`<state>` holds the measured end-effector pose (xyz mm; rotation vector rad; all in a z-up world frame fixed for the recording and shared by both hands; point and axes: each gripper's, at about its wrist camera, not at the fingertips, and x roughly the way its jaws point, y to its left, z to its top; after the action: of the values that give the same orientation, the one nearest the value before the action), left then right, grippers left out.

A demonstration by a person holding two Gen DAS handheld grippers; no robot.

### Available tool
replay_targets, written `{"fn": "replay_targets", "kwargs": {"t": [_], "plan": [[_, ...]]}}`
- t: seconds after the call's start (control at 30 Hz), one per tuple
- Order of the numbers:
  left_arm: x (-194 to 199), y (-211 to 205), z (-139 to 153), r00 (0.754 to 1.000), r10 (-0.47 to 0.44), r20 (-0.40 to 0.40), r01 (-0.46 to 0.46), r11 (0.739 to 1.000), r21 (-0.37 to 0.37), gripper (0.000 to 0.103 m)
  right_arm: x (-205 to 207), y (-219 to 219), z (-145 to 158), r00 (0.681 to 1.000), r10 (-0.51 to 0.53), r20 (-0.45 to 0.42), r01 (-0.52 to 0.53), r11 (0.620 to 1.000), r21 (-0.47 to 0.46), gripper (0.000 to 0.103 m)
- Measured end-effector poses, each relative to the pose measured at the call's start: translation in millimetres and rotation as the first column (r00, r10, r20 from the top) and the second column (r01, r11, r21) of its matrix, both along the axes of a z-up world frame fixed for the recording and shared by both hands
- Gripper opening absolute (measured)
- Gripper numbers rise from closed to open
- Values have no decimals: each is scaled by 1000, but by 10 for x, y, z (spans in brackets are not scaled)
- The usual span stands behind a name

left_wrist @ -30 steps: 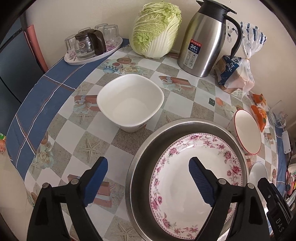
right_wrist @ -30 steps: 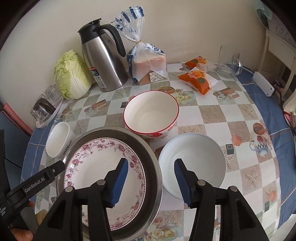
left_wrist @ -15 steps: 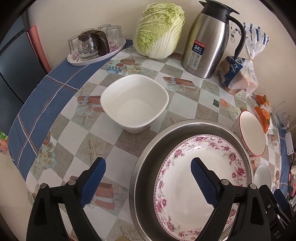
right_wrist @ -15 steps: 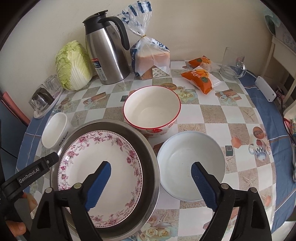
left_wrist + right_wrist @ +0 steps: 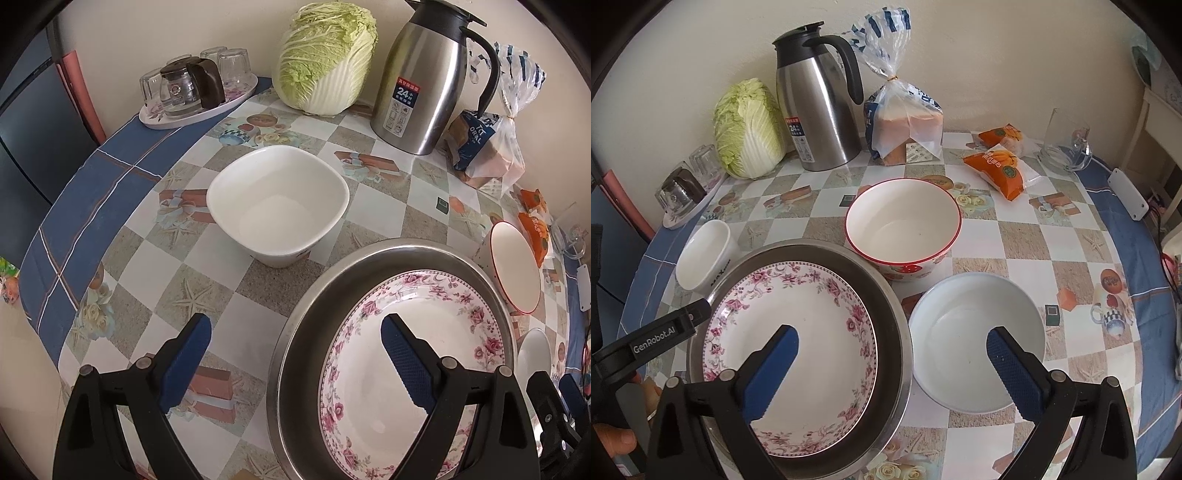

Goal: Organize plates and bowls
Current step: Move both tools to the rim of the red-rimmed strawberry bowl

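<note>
Right now the floral plate (image 5: 790, 354) sits inside the steel basin (image 5: 886, 332), which is the landmark here, resting on the checkered tablecloth (image 5: 1034, 236). Right gripper (image 5: 892, 373) hovers over the basin's right edge, jaws opening and spread wide, nothing pinched; left finger is above the plate, right finger above the pale bowl (image 5: 977, 347) just right of the basin. Red-rimmed bowl (image 5: 903, 225) stands behind the basin's far right edge, very close to it; touching or not, cannot tell. Square white bowl (image 5: 277, 205) is beyond the basin's far left side, a small gap between them. Left gripper (image 5: 295, 360) hangs over the basin's left rim, jaws wide apart and empty, one finger over bare cloth, the other over the plate. In the right wrist view the left gripper's black arm reaches over the basin's left edge, with a hand (image 5: 617, 439) partly visible below it. Farther behind the basin, along the wall: cabbage (image 5: 327, 55), steel thermos jug (image 5: 424, 74), bagged bread (image 5: 905, 125). Tray of glasses (image 5: 195, 92) is far back left of the basin. Orange snack packs (image 5: 1001, 166) and a glass pitcher (image 5: 1065, 147) are well off to the basin's back right.
</note>
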<state>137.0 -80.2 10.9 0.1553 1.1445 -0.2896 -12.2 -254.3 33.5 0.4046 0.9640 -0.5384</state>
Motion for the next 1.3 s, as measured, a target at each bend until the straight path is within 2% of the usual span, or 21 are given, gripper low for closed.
{"fn": "replay_targets", "kwargs": {"t": [0.33, 0.7, 1.03, 1.3], "plan": [[63, -88, -24, 999, -11, 32, 11, 1000, 4, 94, -34, -131, 40, 996, -34, 80, 35, 999, -6, 103], [125, -520, 169, 987, -139, 76, 144, 988, -60, 94, -16, -281, 74, 993, -50, 110, 52, 999, -16, 103], [283, -873, 376, 958, -259, 122, 257, 966, 31, 94, 25, -414, 110, 994, -44, 98, 46, 999, -20, 103], [416, -1081, 461, 950, -287, 120, 288, 958, 15, 94, 60, -721, 217, 994, -69, 80, 72, 997, -31, 103]]}}
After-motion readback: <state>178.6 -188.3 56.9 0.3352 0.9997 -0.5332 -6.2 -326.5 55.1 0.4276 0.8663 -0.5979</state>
